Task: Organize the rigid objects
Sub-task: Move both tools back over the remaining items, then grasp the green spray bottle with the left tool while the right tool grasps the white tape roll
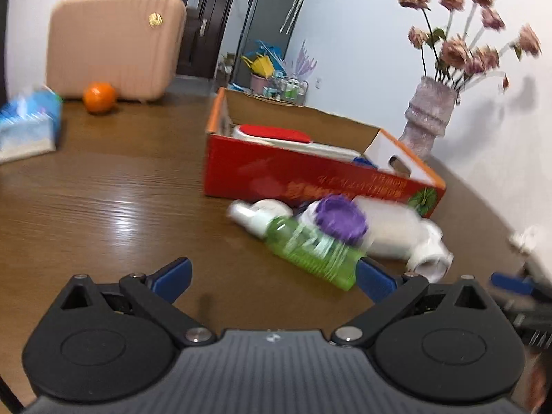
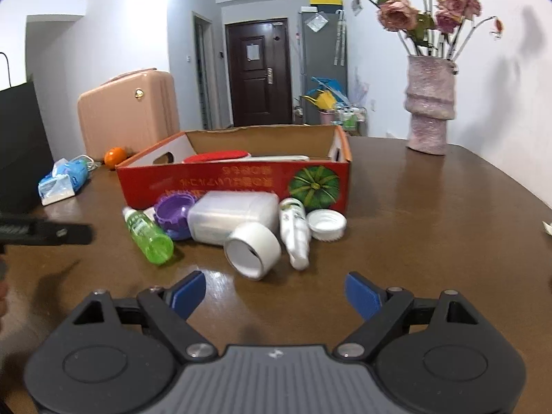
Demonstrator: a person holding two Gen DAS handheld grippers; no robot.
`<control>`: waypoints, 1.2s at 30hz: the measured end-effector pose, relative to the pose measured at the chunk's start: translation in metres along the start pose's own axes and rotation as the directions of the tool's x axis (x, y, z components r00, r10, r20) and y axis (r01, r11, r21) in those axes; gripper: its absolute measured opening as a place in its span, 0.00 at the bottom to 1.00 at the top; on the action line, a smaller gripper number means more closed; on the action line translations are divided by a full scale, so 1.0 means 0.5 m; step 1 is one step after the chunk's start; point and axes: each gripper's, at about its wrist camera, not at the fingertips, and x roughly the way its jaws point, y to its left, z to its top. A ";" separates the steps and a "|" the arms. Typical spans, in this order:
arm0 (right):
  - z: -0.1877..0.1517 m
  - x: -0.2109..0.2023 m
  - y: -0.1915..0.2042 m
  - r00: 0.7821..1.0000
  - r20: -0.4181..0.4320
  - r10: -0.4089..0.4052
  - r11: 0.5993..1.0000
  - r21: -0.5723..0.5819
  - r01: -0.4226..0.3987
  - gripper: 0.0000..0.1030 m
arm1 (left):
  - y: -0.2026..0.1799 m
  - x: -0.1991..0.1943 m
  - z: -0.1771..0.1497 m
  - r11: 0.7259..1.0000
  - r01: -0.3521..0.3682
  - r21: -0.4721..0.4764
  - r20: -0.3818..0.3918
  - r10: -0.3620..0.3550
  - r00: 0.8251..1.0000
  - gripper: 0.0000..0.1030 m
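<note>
Fingers (image 2: 362, 293) short of tape roll (image 2: 252, 250)

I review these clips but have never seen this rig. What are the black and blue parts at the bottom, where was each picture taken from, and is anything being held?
Those are two hand-held grippers, each carrying its own camera looking along its blue fingers. The left gripper and right gripper are both open and hold nothing. On the brown table, before a red box, lie a green bottle, a purple lid, a white jar, a tape roll, a white tube and a white cap.
</note>
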 end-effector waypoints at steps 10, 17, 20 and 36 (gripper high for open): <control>0.044 0.085 0.006 0.997 0.033 0.066 0.998 0.009 -0.066 0.55 | -0.060 0.117 0.024 0.995 -0.095 -0.020 -0.033 0.094 0.995 0.95; 0.042 0.111 0.009 0.991 0.019 0.133 0.991 0.003 -0.133 0.40 | -0.048 0.096 0.002 0.990 -0.139 -0.008 -0.020 0.139 0.990 0.79; 0.035 0.101 0.007 0.986 0.014 0.167 0.986 0.022 -0.167 0.40 | -0.054 0.096 0.002 0.987 -0.162 -0.001 -0.023 0.162 0.986 0.77; -0.004 0.054 -0.003 0.925 -0.046 0.377 0.907 0.222 -0.358 0.40 | -0.044 0.007 -0.051 0.977 -0.172 0.123 -0.014 0.175 0.984 0.47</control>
